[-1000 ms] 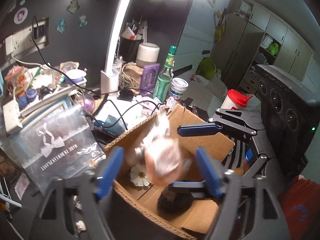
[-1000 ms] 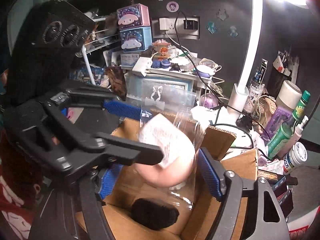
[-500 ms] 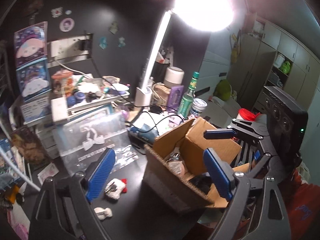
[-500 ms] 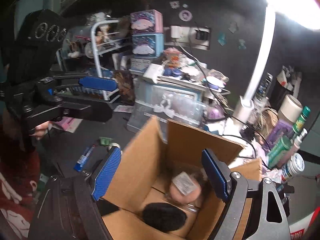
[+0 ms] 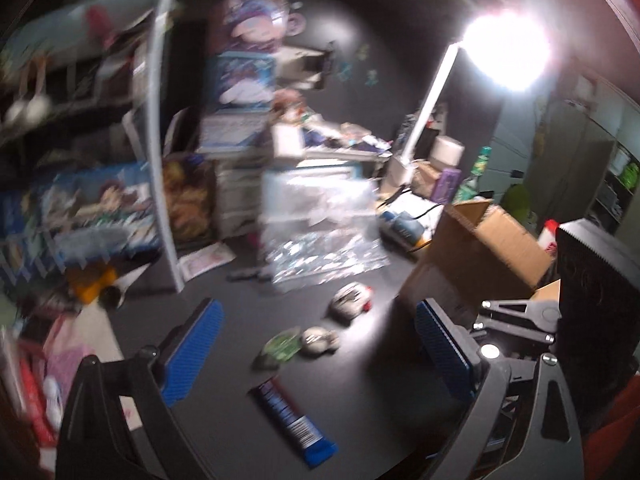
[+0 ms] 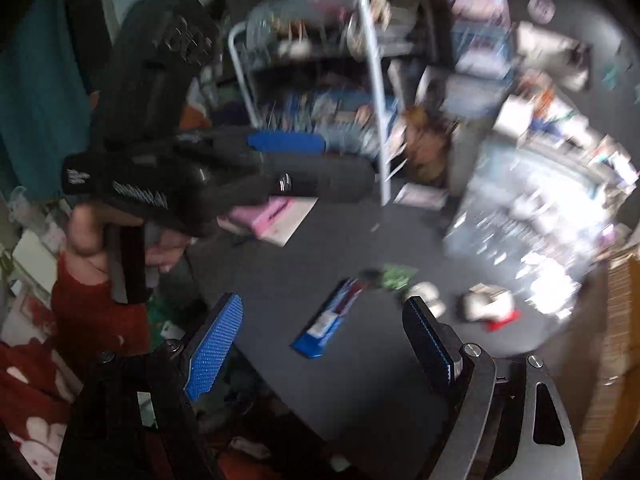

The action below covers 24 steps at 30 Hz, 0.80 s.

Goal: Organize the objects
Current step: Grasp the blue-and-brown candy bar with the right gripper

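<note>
The left tool (image 5: 316, 356) is held wide open above the dark desk (image 5: 224, 408), and nothing is gripped between its blue pads (image 5: 192, 350). The right tool (image 6: 320, 344) is likewise spread wide and empty over the same desk. Between and just beyond the left tool's pads a blue rectangular packet (image 5: 294, 426) is seen lying flat, with a small green packet (image 5: 282, 346) and a small pale object (image 5: 320, 340) a little farther out, and a white-and-red object (image 5: 352, 300) beyond those. The same blue packet (image 6: 330, 316) is seen between the right tool's pads. The cardboard box (image 5: 480, 256) stands on the desk to the right of the left tool. Behind it, a lit lamp (image 5: 504, 52) and blurred clutter are seen.
</note>
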Each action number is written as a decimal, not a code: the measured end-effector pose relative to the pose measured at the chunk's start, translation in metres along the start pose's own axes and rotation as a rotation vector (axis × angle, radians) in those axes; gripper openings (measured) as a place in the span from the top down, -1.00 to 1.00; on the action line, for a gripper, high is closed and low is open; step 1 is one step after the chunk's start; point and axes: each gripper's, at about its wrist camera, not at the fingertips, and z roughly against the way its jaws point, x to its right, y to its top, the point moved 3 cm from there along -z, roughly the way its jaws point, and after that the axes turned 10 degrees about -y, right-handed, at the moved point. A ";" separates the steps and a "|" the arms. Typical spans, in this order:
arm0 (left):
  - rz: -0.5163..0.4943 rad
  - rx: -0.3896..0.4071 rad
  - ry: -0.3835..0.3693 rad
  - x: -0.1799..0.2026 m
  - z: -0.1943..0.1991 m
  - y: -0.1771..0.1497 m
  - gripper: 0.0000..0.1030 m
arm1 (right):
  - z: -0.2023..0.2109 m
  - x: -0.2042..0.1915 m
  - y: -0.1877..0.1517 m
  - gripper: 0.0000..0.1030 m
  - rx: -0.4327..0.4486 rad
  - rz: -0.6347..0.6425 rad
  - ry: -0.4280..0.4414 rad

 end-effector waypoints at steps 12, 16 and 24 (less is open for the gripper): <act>0.177 -0.052 0.056 -0.064 0.005 -0.088 -0.86 | -0.110 -0.024 -0.032 0.00 -0.093 0.005 -0.190; 0.191 -0.042 0.048 -0.069 0.010 -0.091 -0.86 | -0.123 -0.019 -0.030 0.13 -0.113 0.025 -0.237; 0.202 -0.042 0.033 -0.074 0.008 -0.091 -0.86 | -0.119 -0.010 -0.031 0.72 -0.114 0.056 -0.273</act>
